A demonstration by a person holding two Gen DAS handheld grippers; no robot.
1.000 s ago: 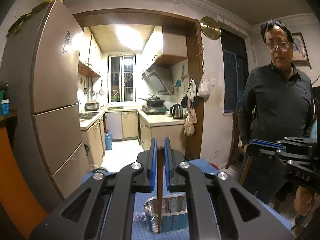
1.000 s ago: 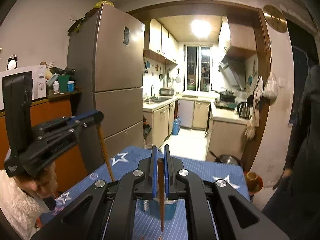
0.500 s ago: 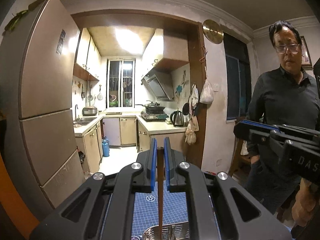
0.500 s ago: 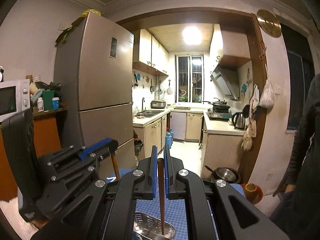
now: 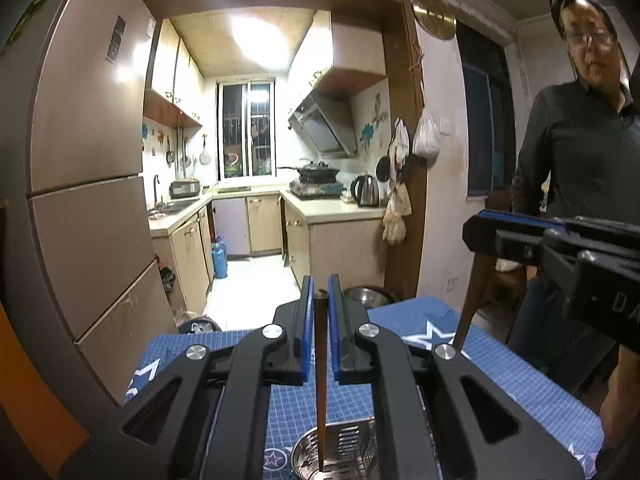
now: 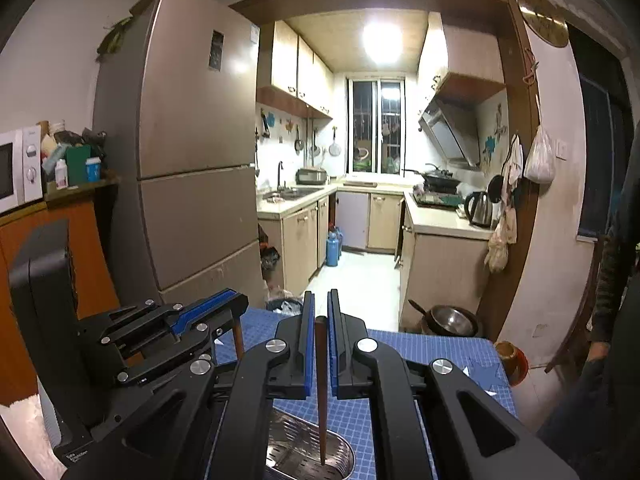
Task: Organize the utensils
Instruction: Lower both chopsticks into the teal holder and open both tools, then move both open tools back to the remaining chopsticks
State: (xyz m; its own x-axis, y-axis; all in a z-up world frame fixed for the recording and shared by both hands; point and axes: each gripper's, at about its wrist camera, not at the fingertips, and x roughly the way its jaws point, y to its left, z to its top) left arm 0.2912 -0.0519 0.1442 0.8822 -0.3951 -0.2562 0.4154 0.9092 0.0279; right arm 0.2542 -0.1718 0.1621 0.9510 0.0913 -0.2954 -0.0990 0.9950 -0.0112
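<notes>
Left claw (image 5: 319,300): closed tight on a dark brown chopstick (image 5: 320,380), blue pads pinching it near its top end; the stick hangs down, close to upright.
Left chopstick tip: down inside the mouth of the perforated steel utensil holder (image 5: 344,448), which stands on the worktop at the bottom edge of the left wrist view.
Right claw (image 6: 319,312): likewise clamped on a second brown chopstick (image 6: 321,392), gripped near the top and pointing down.
Right chopstick tip: over the open utensil holder (image 6: 304,452), just at or within its rim; whether it touches the metal, I cannot tell.
Two claws: side by side. The right one shows at the right edge of the left wrist view (image 5: 560,248), the left one at the left of the right wrist view (image 6: 160,332), each with its stick hanging below.
Worktop (image 5: 500,372): covered by a blue gridded mat with white stars.
Surroundings: a tall fridge (image 6: 188,140) to the left, a lit galley kitchen through the doorway behind, a kettle (image 5: 366,190) on its counter.
Bystander (image 5: 580,152): a person in a dark shirt stands at the right, beyond the worktop.
</notes>
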